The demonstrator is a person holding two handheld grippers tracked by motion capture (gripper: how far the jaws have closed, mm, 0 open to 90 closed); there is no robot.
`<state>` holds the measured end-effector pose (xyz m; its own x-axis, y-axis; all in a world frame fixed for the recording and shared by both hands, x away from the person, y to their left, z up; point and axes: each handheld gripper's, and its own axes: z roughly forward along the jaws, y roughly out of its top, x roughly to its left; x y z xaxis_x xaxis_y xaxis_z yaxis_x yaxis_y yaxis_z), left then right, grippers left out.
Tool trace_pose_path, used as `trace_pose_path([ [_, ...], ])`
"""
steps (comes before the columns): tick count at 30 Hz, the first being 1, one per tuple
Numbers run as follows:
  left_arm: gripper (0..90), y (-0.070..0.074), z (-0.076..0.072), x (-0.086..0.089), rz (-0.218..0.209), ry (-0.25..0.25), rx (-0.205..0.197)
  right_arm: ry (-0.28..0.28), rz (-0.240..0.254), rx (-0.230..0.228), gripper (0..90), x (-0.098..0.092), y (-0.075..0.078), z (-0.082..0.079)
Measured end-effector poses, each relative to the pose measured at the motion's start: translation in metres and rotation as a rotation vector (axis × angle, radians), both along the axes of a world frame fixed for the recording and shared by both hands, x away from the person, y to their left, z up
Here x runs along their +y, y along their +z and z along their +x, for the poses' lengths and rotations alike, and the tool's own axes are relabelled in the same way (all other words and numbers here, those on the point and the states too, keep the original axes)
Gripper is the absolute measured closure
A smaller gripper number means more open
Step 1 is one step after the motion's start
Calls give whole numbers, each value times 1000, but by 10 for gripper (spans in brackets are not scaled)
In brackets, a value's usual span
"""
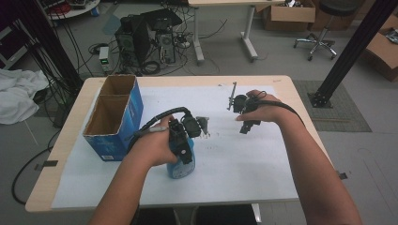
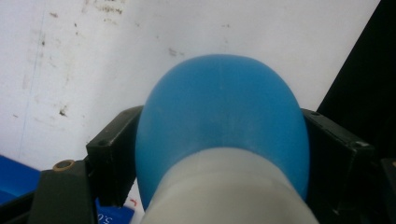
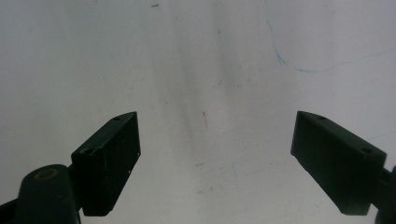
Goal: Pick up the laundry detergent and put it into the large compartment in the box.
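Observation:
A blue bottle [image 1: 179, 169] with a white part rests on the white sheet [image 1: 244, 159] near the table's front. In the left gripper view its rounded blue end [image 2: 222, 107] bulges between the two black jaws, which press on it from both sides. My left gripper [image 1: 184, 154] is shut on it, pointing down from above. Farther back and to the right, my right gripper [image 1: 244, 119] hovers over bare sheet. Its jaws stand wide apart with nothing between them in the right gripper view [image 3: 217, 158].
A blue cardboard box [image 1: 126, 112] with two open compartments stands at the table's left, close to my left hand. The white sheet covers most of the wooden table [image 1: 61, 154]. Computers, cables and a chair sit on the floor beyond the far edge.

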<state>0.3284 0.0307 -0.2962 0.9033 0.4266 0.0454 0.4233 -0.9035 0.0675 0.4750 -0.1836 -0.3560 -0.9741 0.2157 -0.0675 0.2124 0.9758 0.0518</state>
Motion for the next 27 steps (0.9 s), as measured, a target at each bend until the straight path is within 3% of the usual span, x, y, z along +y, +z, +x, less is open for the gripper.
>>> trace_pose_path([
  [18,291,0,1,1,8,3,4,-3,0,0,159,1,-1,0],
  [27,368,-1,0,1,23,2,6,-5,9,3,159,-1,-3,0],
])
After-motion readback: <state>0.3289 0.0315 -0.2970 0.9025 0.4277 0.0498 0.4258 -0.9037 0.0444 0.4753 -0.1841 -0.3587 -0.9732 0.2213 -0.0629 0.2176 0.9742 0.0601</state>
